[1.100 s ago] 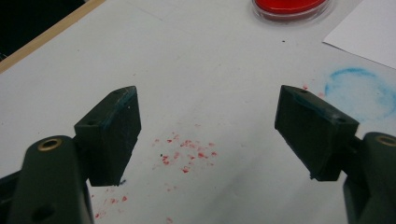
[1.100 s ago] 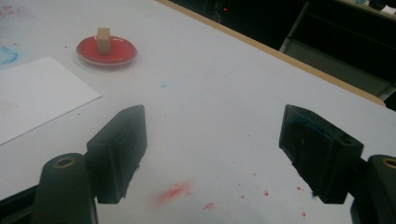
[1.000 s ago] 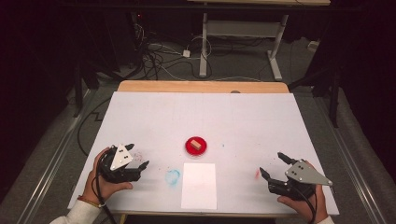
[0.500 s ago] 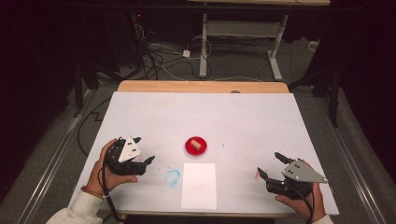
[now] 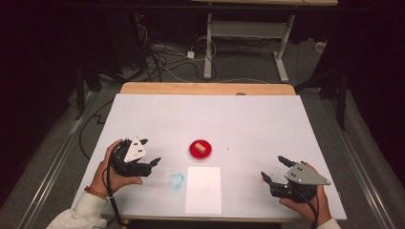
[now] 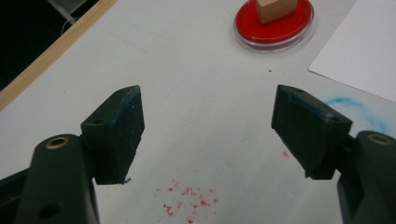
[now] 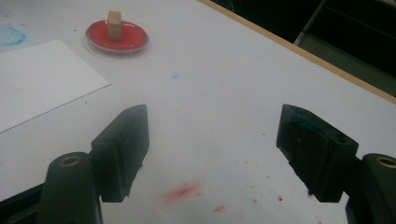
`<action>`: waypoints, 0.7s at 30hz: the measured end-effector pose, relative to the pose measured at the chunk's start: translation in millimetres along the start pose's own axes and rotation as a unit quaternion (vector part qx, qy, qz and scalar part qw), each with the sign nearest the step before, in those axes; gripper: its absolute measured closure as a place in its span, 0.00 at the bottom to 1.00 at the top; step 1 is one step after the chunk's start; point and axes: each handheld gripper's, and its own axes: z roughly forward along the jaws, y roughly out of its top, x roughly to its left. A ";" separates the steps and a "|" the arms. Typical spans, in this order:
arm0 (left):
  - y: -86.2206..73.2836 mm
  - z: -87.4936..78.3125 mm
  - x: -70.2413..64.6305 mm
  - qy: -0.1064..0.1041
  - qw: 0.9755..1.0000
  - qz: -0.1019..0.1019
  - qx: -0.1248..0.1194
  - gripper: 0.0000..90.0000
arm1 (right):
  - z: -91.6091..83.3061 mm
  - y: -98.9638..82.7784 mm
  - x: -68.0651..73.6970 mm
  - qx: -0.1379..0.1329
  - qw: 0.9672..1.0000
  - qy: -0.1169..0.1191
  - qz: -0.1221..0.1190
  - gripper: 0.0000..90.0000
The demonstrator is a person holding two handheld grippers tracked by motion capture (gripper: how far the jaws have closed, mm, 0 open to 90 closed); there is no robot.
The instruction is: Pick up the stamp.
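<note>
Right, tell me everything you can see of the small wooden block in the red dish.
The wooden block is a small, pale tan piece with flat faces and square edges, looking like bare wood. It stands upright near the middle of the red dish, a shallow round dish with a clear rim, resting on its red inside. Only the dish touches it. The dish sits on the white table, just beyond the sheet of paper.

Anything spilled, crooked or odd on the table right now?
Only stains: a blue smear left of the paper sheet, and red flecks on the table near the right gripper. The wooden block sits upright in the red dish.
</note>
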 end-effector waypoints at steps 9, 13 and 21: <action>4.2 -2.5 -1.7 0.009 1.000 0.006 -0.009 0.27 | -2.3 -0.1 -0.7 -0.003 1.000 -0.005 0.003 0.29; 5.8 -1.7 -3.0 0.009 1.000 0.009 -0.009 0.27 | -2.9 0.0 -0.7 -0.004 1.000 -0.007 0.000 0.29; 14.8 4.4 -6.1 -0.005 1.000 0.020 -0.004 0.27 | -3.5 -0.6 -0.9 -0.002 1.000 -0.006 0.002 0.29</action>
